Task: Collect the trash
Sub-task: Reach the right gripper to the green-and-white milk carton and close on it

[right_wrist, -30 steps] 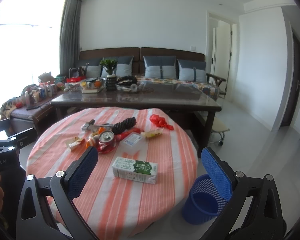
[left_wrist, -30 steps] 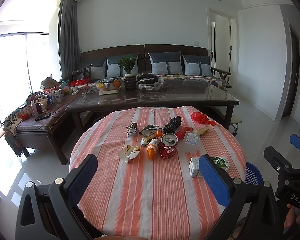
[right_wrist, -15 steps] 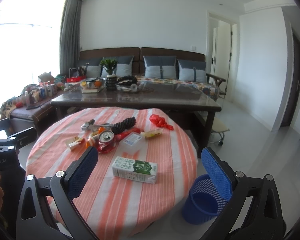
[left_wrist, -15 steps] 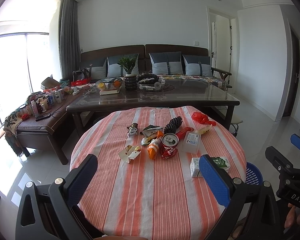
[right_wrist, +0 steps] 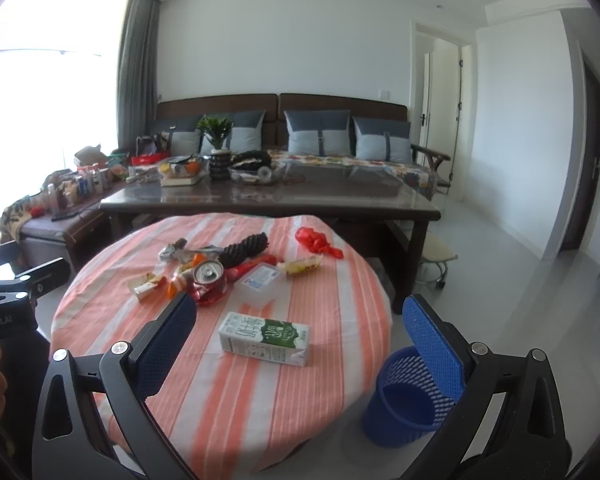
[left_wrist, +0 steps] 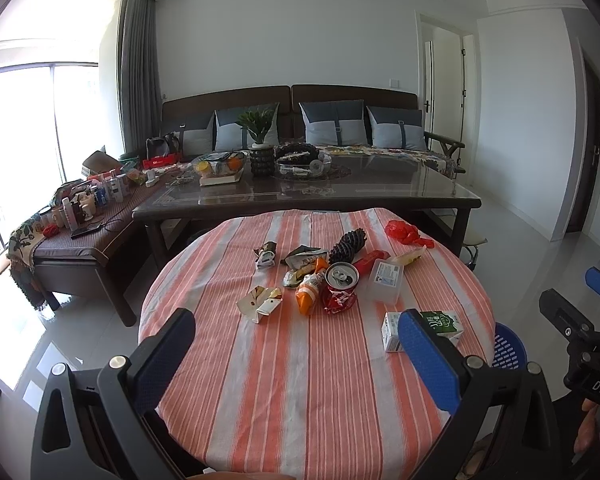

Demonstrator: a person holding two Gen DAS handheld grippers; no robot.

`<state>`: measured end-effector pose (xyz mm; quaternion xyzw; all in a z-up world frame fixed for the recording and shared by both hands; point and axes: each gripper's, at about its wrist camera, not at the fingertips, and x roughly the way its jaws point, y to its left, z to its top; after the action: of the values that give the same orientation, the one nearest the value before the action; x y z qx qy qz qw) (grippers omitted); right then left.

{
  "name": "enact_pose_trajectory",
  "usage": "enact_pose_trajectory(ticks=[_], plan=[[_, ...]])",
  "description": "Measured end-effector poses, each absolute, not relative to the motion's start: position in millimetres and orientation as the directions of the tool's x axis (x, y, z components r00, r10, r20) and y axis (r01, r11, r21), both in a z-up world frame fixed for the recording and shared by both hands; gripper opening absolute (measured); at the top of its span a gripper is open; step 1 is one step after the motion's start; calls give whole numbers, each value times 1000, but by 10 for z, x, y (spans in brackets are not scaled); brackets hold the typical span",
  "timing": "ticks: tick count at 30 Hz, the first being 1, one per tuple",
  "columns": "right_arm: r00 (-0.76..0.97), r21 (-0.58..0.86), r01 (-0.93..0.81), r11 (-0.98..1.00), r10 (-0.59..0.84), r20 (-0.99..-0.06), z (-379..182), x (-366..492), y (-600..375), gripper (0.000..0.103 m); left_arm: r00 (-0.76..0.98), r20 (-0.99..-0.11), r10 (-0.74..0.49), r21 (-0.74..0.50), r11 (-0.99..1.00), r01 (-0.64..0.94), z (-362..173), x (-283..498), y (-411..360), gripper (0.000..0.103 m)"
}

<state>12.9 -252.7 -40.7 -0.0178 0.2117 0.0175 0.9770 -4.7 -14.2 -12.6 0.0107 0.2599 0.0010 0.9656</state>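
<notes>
Where left tongs [left_wrist: 296, 356] gape empty | milk carton [left_wrist: 440, 322] half-hidden | right tongs [right_wrist: 300, 340] likewise

Open left gripper [left_wrist: 296, 344] above striped table [left_wrist: 300, 400]; trash [left_wrist: 332, 276] beyond.

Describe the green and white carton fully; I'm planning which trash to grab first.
The carton is a rectangular drink box, white with a green printed panel, apparently coated paperboard. It looks intact and lies flat on its long side on the striped tablecloth, nearest the table's front edge, apart from the other litter. Nothing touches it.
</notes>
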Motion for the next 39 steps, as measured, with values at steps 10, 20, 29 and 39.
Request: enact_pose_trajectory(ticks=[10,20,29,39], plan=[[897,-6,-76,997,65,-437,-507,178,-2535,103,850,-527,6,29,1000,10,-185,26,-164,103],[834,77,-229,970,237,-499,-823,451,-2649,103,800,-600,-31,6,999,44,-495,286,-216,103],[668,10,-471,882,364,-650,-1469,1078,-2833,103,682,-726,-83,-27,995,92,-1264,789,-204,103],[476,-36,-706,707,436,-764,-1799,1745,-2816,103,584,-806,-98,-33,992,121,-1808,1242,-146,103]])
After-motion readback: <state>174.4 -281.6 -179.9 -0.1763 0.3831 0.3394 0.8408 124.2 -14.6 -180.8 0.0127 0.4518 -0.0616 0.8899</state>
